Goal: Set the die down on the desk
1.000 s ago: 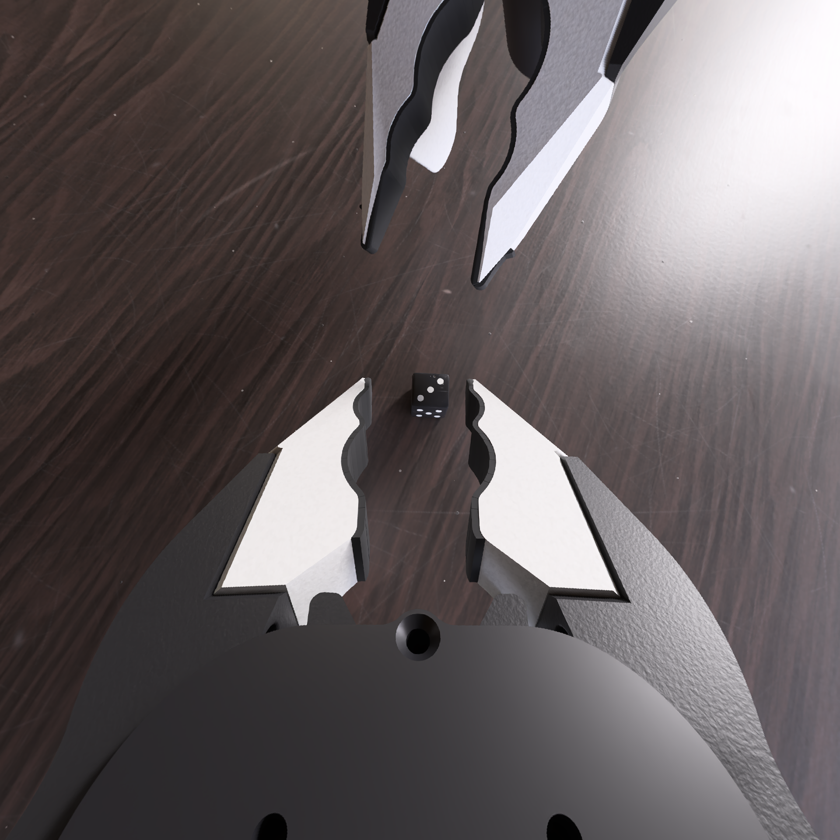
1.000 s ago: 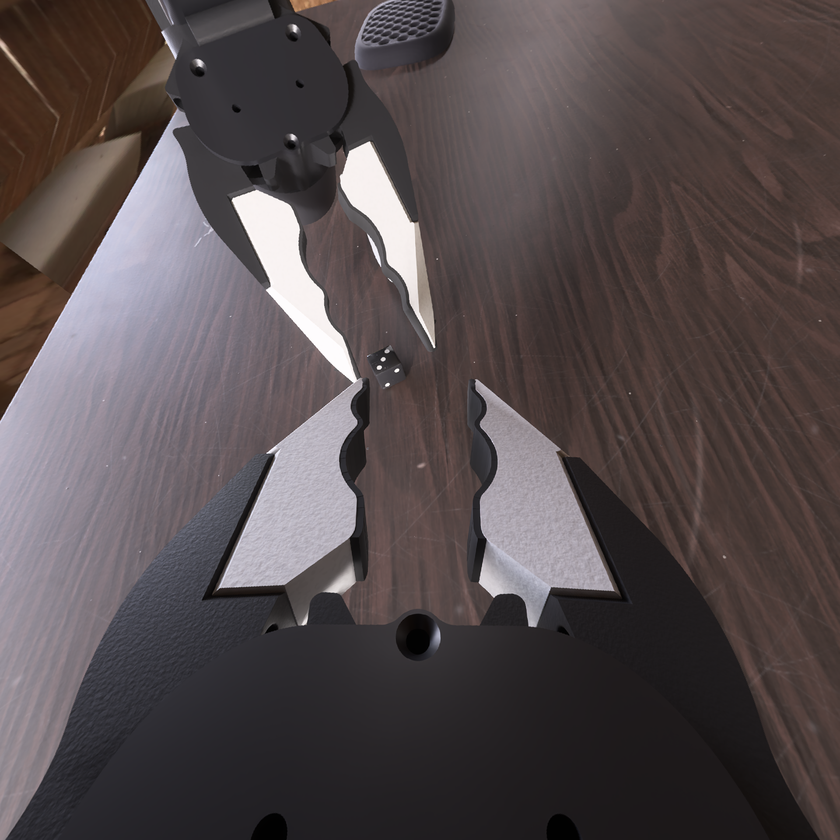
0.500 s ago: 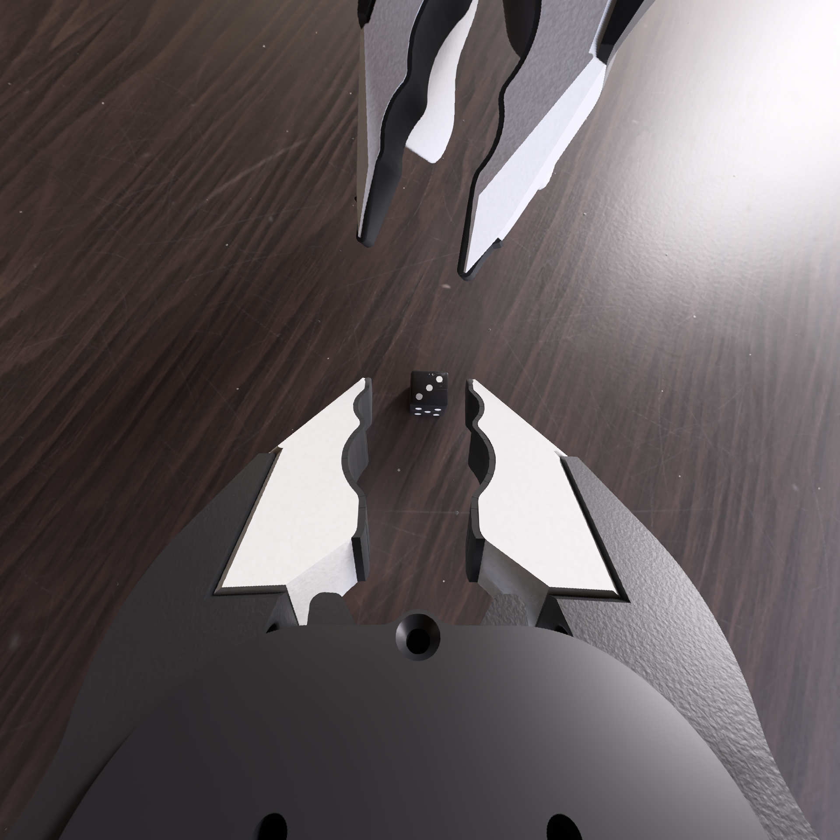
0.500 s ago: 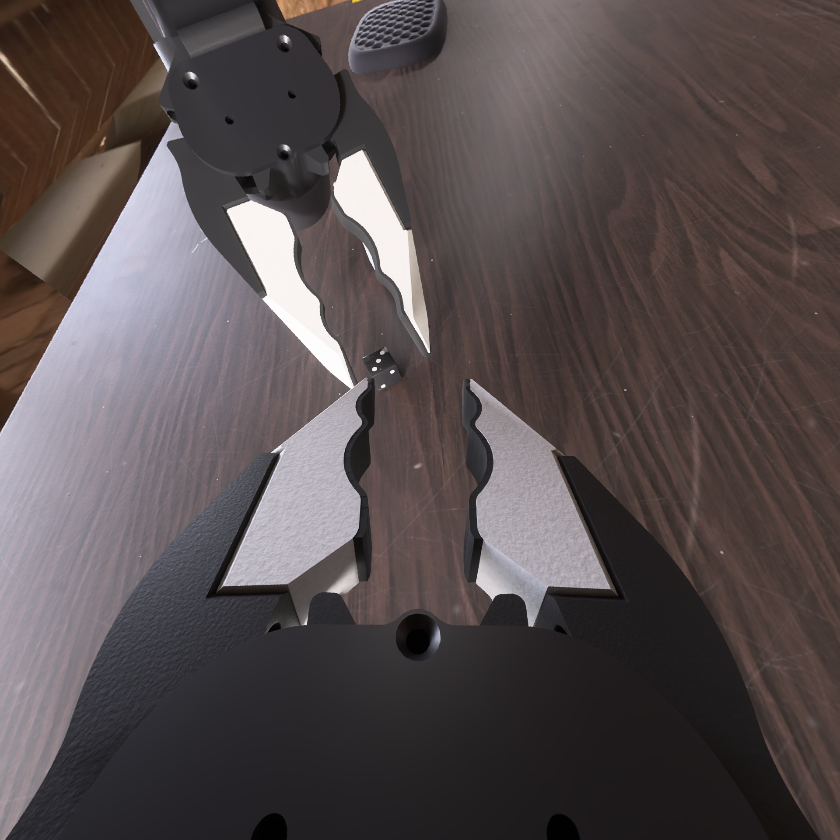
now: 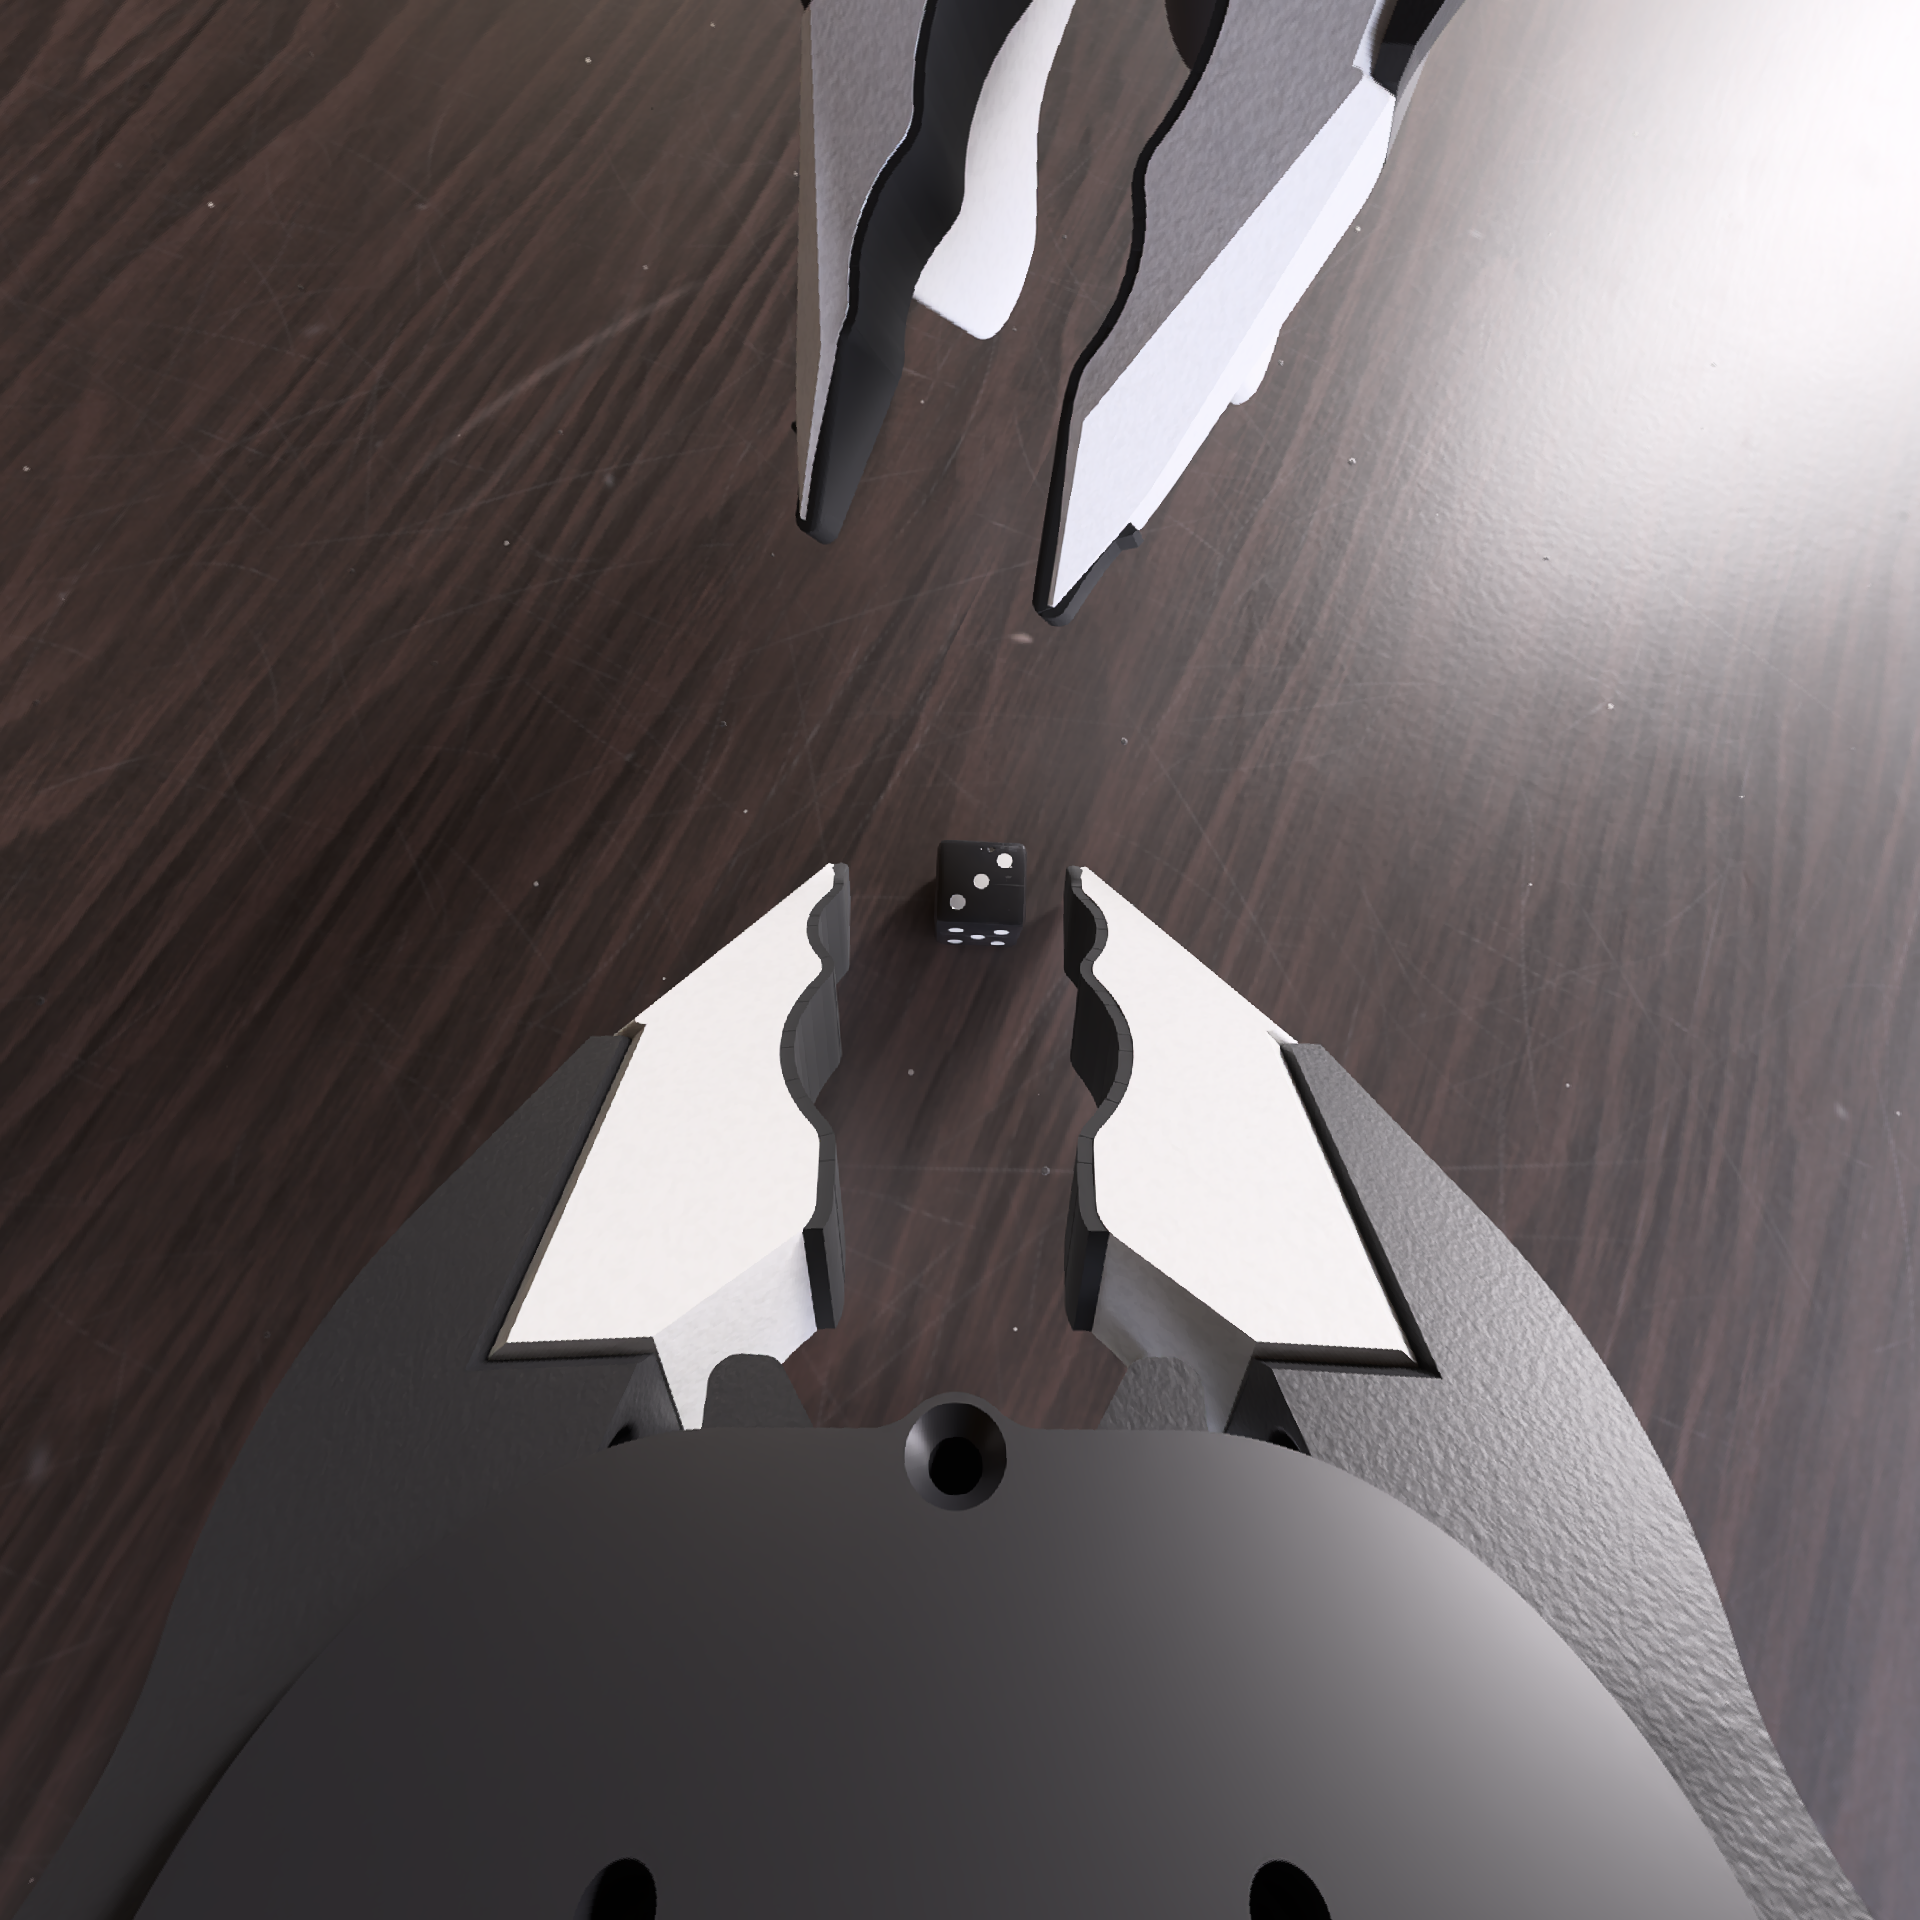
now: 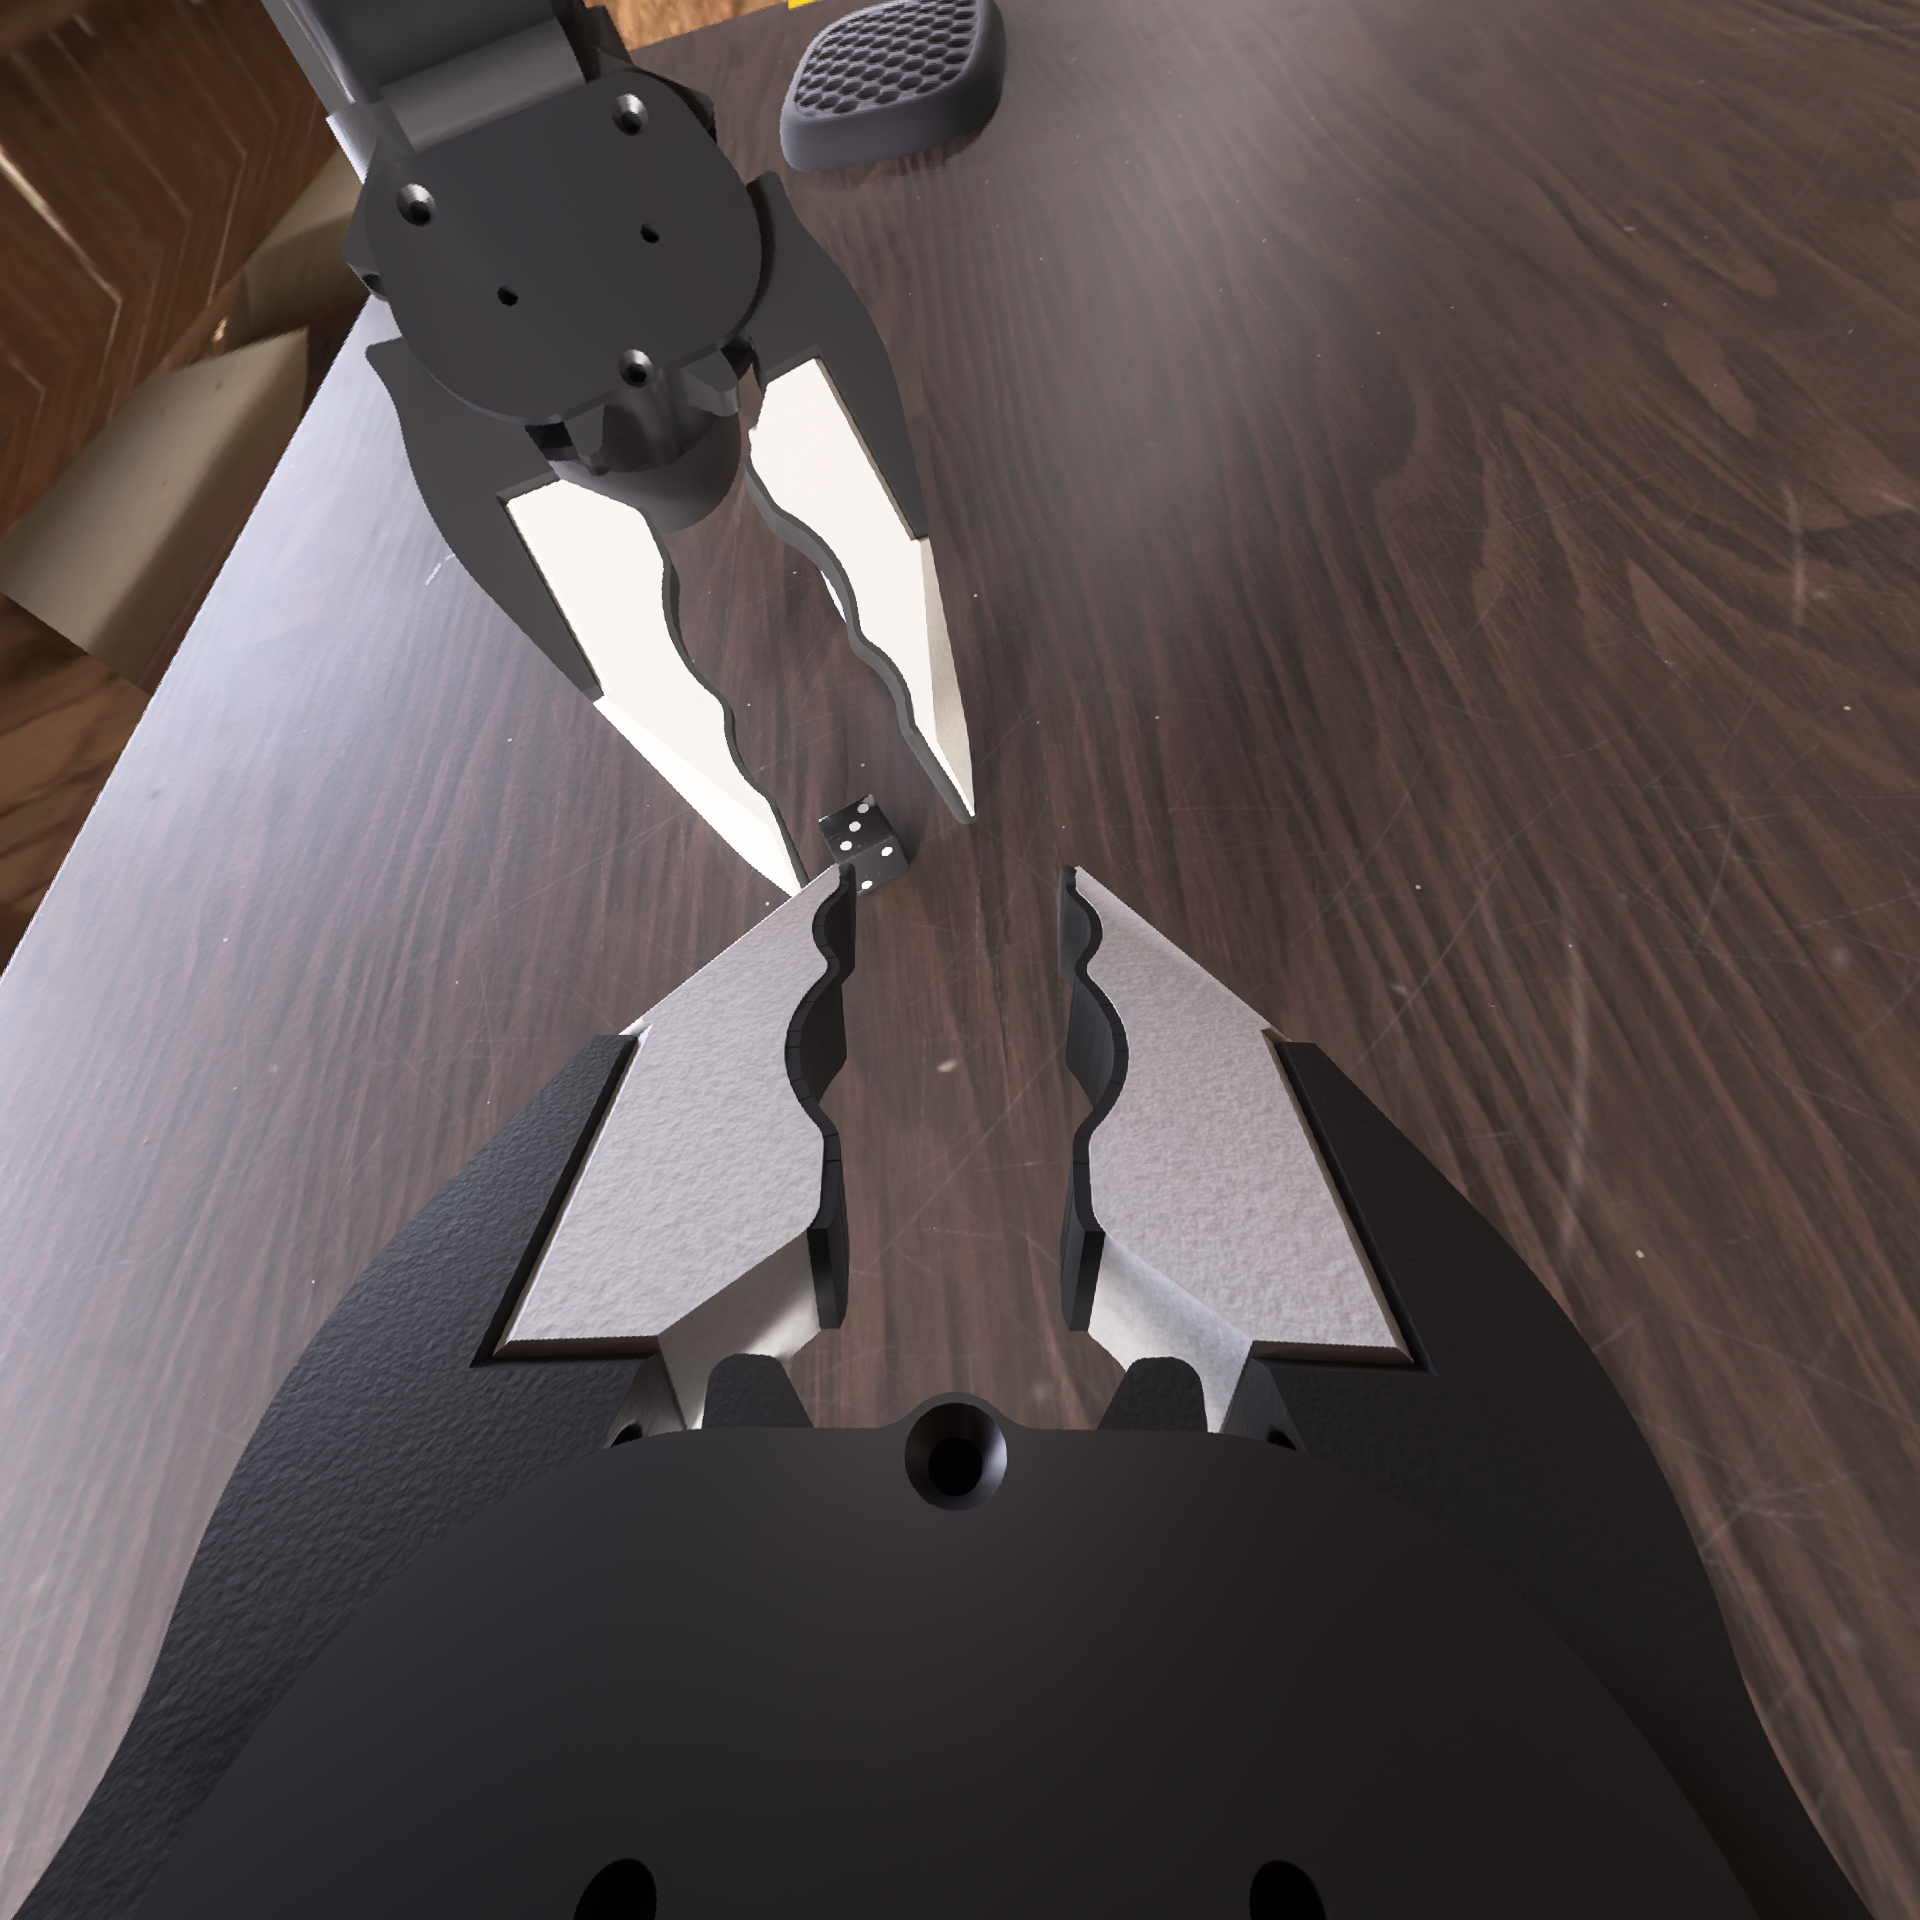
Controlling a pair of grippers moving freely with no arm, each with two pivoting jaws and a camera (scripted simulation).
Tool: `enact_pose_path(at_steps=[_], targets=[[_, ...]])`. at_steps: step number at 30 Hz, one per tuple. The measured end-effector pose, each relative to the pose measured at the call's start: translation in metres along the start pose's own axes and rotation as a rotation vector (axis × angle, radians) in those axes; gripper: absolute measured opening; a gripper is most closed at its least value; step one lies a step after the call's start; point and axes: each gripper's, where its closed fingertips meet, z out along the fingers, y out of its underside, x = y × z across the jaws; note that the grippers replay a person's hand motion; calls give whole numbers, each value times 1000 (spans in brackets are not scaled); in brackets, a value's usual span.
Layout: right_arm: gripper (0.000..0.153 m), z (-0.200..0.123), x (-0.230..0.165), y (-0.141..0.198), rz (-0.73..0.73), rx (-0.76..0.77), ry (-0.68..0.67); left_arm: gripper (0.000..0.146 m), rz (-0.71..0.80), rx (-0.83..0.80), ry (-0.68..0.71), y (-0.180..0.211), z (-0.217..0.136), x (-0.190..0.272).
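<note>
A small black die (image 5: pixel 980 894) with white pips rests on the dark wooden desk (image 5: pixel 416 623). My left gripper (image 5: pixel 956 876) is open, with a fingertip on each side of the die and a gap on both sides. My right gripper (image 5: pixel 940 571) faces it from the far side, open and empty, with its tips short of the die. In the right wrist view the die (image 6: pixel 868 847) lies just past my right gripper (image 6: pixel 956 878), left of its centre line, between the tips of the left gripper (image 6: pixel 878 847).
A black honeycomb-patterned object (image 6: pixel 894 83) lies on the desk (image 6: pixel 1455 727) behind the left gripper. The desk's left edge (image 6: pixel 208 675) runs close by, with a cardboard box (image 6: pixel 156 520) and wooden floor beyond it.
My right gripper has drawn back a little from the die. The die and my left gripper have stayed where they were.
</note>
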Motion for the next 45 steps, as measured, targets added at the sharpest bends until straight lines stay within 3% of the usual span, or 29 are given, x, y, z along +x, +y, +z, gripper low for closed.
enact_pose_path(at_steps=[45], targets=[[39, 2, 0, 2, 4, -19, -2, 41, -15, 1, 14, 0, 0, 0]])
